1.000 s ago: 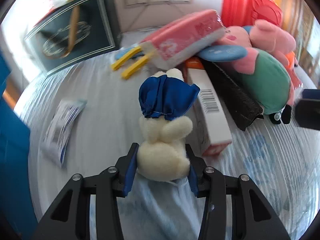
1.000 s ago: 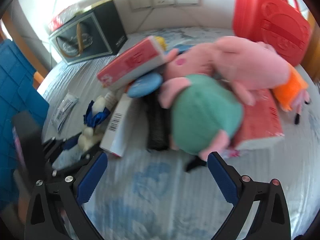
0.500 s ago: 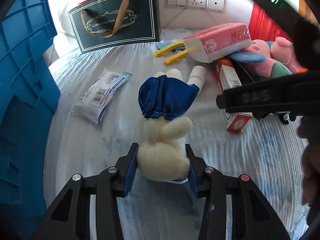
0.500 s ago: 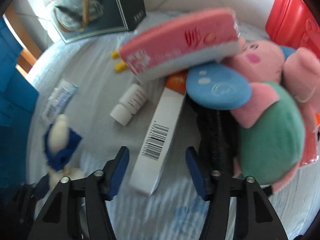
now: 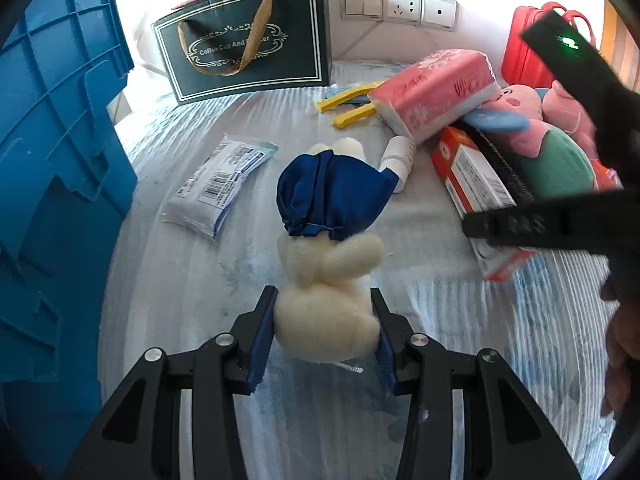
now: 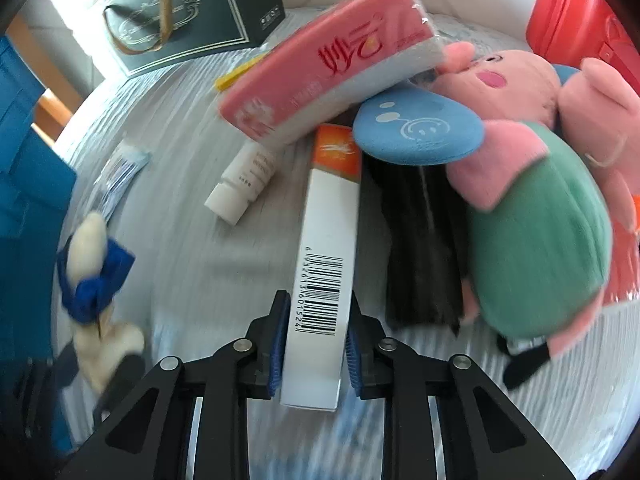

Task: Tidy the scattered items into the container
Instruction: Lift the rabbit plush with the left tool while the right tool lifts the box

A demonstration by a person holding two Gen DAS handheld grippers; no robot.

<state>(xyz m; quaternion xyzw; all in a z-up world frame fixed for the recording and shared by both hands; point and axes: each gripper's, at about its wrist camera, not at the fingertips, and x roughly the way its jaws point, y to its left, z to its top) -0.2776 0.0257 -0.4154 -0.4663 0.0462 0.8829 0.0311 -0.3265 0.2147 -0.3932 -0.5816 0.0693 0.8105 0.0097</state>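
My left gripper (image 5: 323,295) is shut on the lower body of a cream plush toy in a blue cap (image 5: 328,248), held just above the bed sheet. The blue plastic crate (image 5: 52,160) stands close on its left. My right gripper (image 6: 318,300) points steeply down, its jaws closing on the near end of a long white and orange box (image 6: 332,208) with a barcode. Both blue pads touch the box's sides. That box (image 5: 476,176) lies on the sheet, its far end tucked under the pile. The plush toy (image 6: 92,280) shows blurred at the left of the right wrist view.
A pink tissue pack (image 6: 328,64), blue round puff (image 6: 416,128), black bundle (image 6: 420,240) and pig plush (image 6: 532,216) crowd the box's right. A white tube (image 6: 244,184) lies on its left. A wipes packet (image 5: 220,184), yellow clips (image 5: 352,104), dark gift bag (image 5: 248,40) and red bag (image 6: 576,24) lie farther back.
The right gripper came down over the white and orange box, and its jaws went from wide apart to touching it. The left gripper carried the plush toy toward the blue crate.
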